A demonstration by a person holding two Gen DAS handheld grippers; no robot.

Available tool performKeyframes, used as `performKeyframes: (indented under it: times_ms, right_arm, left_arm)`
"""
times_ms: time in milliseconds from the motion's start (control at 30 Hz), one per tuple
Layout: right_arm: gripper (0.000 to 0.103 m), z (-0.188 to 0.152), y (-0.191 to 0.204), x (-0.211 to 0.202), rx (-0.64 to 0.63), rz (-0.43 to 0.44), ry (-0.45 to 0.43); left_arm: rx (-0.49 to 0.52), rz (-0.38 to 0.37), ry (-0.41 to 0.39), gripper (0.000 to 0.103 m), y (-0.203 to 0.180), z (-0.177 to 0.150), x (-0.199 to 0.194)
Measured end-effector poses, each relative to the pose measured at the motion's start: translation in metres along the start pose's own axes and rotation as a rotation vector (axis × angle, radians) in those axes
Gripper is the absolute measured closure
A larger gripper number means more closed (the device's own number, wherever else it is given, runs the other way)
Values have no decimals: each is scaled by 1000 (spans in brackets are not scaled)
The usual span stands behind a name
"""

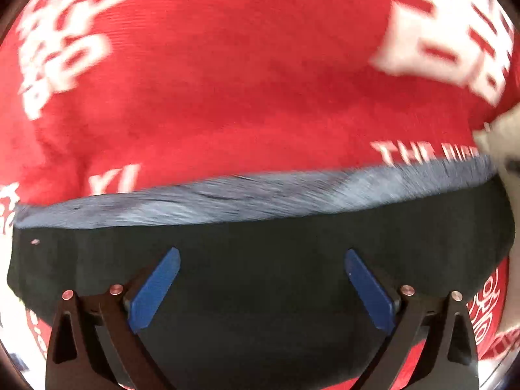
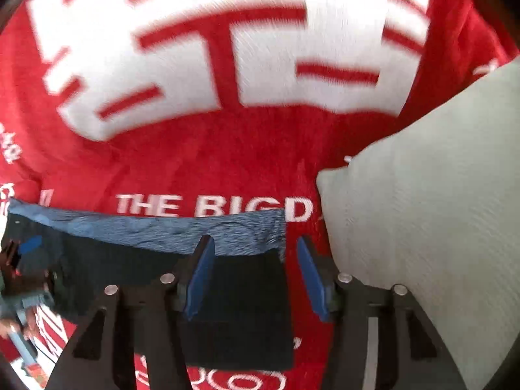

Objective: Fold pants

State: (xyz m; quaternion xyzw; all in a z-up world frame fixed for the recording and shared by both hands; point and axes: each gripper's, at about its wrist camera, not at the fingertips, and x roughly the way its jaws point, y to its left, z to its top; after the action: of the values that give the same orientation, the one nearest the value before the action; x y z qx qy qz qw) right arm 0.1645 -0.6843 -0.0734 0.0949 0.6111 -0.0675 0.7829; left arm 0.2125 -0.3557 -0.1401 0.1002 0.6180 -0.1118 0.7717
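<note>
The dark pants lie folded on a red blanket with a blue fleecy lining showing along the far edge. My left gripper is open just above the dark cloth, its blue pads wide apart, holding nothing. In the right wrist view the pants show their right end with the blue lining. My right gripper is open over that end, empty. The other gripper shows at the far left.
A red blanket with large white lettering covers the surface; it also fills the right wrist view. A pale grey-green pillow lies right beside my right gripper, and its corner shows in the left wrist view.
</note>
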Motion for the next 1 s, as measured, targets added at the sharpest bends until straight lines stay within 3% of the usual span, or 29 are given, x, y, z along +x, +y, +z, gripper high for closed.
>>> performKeyframes:
  times_ms: [167,233,300,467,533,633,700,733,800,867,900,933,1000]
  right_arm:
    - [46,-28,38,3,-49,87,19]
    - [46,-40,45,20,-51,84,58]
    - [47,-53,46,41,-24,80,117]
    - [46,-66,49,38,-45,52,89]
    - [46,-63,46,28,-9,91,77]
    - [50,-45,46,9,55,207,12]
    - [74,-32,55,15,70,263,10]
    - [76,-24,60,22,74,274,20]
    - [77,-11,71,43,76,255,49]
    - [82,-9,68,63,54,180,77]
    - [90,-10,65,69,44,168,73]
    - [92,-10,64,72,36,167,55]
    - [92,-7,52,69,13,115,32]
  left_arm:
    - [-153,99,23,1,60,24,24]
    - [-189,160,41,1,74,30,46]
    - [-227,160,38,0,81,36,59]
    - [-268,248,35,0,94,54,59]
    - [-255,198,18,0,90,54,45]
    - [-128,77,-25,0,55,50,19]
    - [-68,-10,-22,0,32,44,13]
    - [-18,-62,-9,0,8,43,16]
    - [54,-43,-6,0,-15,42,25]
    - [81,32,15,0,-28,39,49]
    - [26,-9,7,0,-19,39,54]
    - [-37,-41,-3,0,-7,41,57]
    - [-70,-21,-2,0,9,45,60]
